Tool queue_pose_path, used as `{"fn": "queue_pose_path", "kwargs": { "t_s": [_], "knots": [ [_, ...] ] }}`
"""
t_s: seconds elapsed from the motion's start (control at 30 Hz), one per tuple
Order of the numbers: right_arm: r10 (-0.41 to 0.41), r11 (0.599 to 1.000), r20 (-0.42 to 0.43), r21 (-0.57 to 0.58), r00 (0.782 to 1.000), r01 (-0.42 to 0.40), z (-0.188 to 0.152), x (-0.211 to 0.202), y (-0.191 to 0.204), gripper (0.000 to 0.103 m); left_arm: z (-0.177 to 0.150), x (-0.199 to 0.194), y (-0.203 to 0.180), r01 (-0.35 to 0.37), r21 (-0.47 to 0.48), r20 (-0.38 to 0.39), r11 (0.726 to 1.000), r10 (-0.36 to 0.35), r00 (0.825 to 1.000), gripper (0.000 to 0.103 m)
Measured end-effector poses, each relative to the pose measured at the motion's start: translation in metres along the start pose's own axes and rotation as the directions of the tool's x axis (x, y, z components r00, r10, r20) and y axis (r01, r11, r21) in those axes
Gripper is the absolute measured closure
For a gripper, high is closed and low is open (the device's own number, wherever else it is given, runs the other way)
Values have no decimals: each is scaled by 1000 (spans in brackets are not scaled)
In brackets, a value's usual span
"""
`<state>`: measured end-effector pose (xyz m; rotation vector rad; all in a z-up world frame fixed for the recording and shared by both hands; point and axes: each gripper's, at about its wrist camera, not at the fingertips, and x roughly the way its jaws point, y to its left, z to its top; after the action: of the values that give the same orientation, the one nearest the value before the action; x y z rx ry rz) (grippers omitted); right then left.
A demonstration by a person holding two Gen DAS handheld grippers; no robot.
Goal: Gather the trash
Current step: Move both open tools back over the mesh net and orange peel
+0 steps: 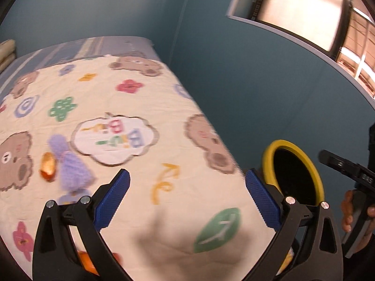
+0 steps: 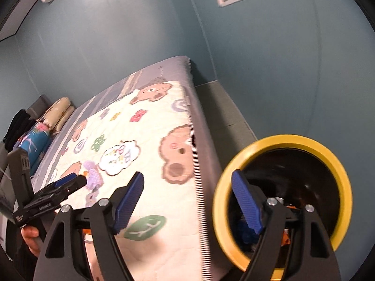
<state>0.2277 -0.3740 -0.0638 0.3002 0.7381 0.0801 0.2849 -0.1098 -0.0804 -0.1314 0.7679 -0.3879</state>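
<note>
A bed with a cream cartoon-bear quilt (image 1: pixel 164 154) fills both views. On it lie a purple crumpled wrapper (image 1: pixel 70 168), an orange shiny wrapper (image 1: pixel 48 167) beside it, and another orange piece (image 1: pixel 88 263) half hidden under my left gripper's frame. A yellow-rimmed black bin (image 2: pixel 283 194) stands beside the bed's right edge, with trash inside; it also shows in the left wrist view (image 1: pixel 295 175). My left gripper (image 1: pixel 187 199) is open and empty above the quilt. My right gripper (image 2: pixel 187 203) is open and empty, straddling the bed edge and the bin rim.
Blue walls surround the bed. A window (image 1: pixel 304 11) is at the upper right. Folded pillows and bedding (image 2: pixel 56 114) lie at the bed's far end. A grey floor strip (image 2: pixel 222 117) runs between bed and wall.
</note>
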Motion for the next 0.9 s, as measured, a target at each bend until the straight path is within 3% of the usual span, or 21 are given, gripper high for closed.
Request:
{"fn": "queue_pose_path", "kwargs": {
  "t_s": [0.2, 0.5, 0.63, 0.9],
  "knots": [
    [56, 997, -22, -54, 998, -57, 0, 15, 41, 29, 1, -9, 55, -85, -53, 5, 995, 86, 996, 8],
    [139, 980, -81, -130, 987, -149, -8, 46, 98, 29, -5, -13, 151, -232, -117, -34, 966, 230, 973, 8],
    [174, 966, -125, -172, 977, -195, -17, 61, 124, 29, -10, -10, 183, -264, -148, -57, 953, 258, 964, 8],
    [248, 906, -252, -281, 935, -316, -52, 88, 177, 29, -21, 2, 225, -311, -183, -101, 933, 297, 950, 8]
  ]
}}
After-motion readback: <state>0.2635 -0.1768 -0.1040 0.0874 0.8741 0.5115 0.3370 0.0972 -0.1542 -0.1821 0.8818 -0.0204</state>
